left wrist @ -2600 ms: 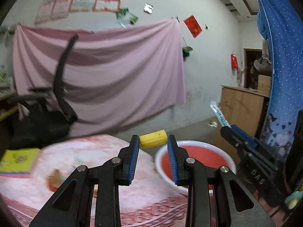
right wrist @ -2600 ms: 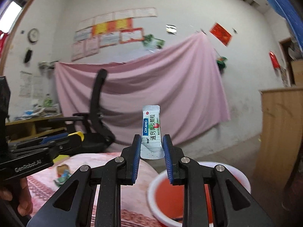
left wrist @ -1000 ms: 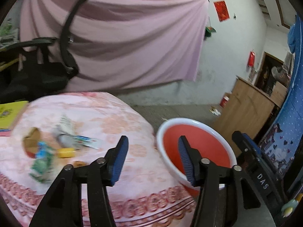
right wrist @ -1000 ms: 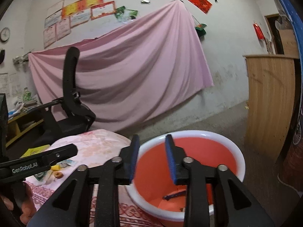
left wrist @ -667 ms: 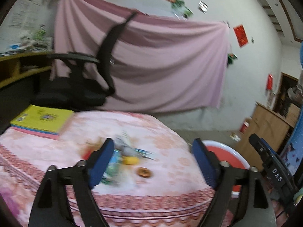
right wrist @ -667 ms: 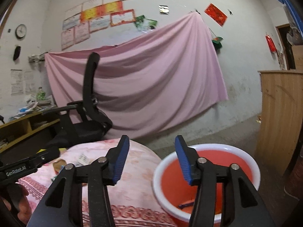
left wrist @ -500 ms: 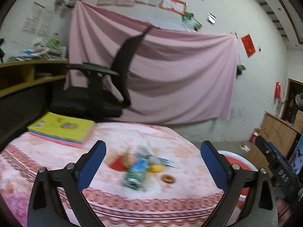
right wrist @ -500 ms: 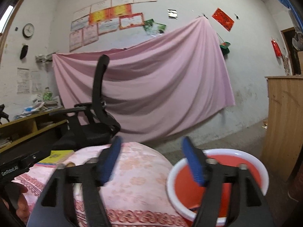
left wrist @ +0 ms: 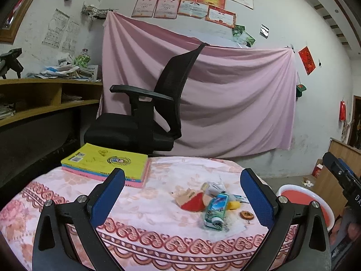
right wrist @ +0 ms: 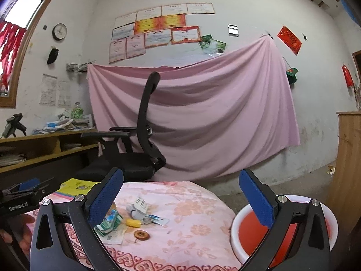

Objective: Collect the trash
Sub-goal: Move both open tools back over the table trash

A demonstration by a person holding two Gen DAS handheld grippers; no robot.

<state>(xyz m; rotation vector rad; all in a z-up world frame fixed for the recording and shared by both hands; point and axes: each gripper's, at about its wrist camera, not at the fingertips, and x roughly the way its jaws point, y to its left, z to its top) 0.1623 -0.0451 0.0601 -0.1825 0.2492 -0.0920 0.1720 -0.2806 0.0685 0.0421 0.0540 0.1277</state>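
A small heap of trash lies on the round table with the pink cloth: a green-blue crumpled packet, a yellow piece, a red-and-tan wrapper and a round brown disc. The packet, yellow piece and disc also show in the right wrist view. My left gripper is wide open and empty, above the table's near edge. My right gripper is wide open and empty. A red basin with a white rim stands to the table's right.
A stack of yellow and pink books lies on the table's far left. A black office chair stands behind the table before a pink sheet. A wooden shelf runs along the left wall. A wooden cabinet stands at right.
Both grippers let go of their items over the basin and opened wide. Both swung left from the basin toward the table, so the trash heap and books came into view.
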